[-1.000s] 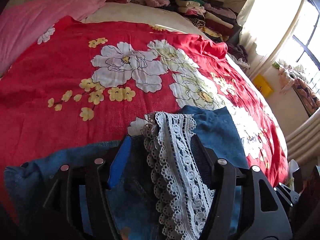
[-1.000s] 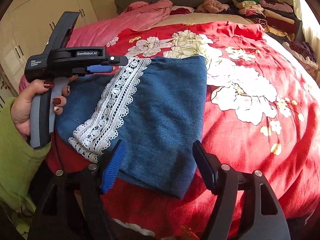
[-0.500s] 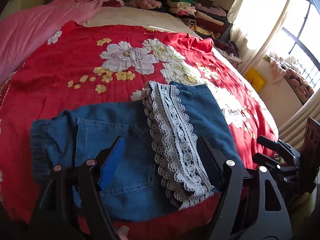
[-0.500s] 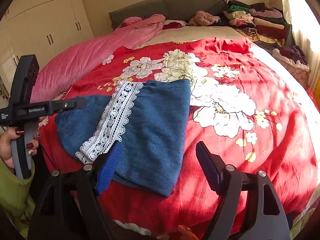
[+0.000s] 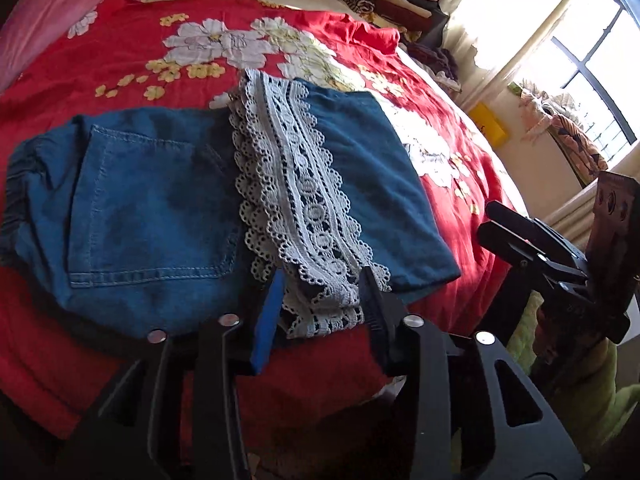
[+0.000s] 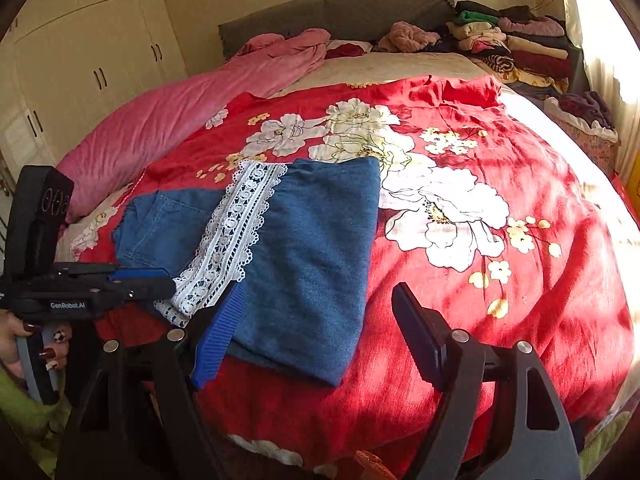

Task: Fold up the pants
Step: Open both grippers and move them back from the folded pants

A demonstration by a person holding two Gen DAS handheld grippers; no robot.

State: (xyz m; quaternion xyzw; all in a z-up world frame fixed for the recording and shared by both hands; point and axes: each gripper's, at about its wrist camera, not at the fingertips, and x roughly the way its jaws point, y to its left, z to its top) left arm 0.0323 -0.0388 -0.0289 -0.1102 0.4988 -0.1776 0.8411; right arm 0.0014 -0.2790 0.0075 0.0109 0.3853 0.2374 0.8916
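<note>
At lower centre of the left wrist view, the left gripper (image 5: 322,280) closes its jaws around the pants' (image 5: 152,216) lace hem (image 5: 296,200) (running up-frame), while the right gripper (image 6: 316,320) hangs wide and empty.

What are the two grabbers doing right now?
Left gripper: closing around the lace hem, not pinching yet.
Right gripper: open, holding nothing.

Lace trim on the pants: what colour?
White lace trim, an openwork scalloped band; clearest in the left wrist view.
</note>
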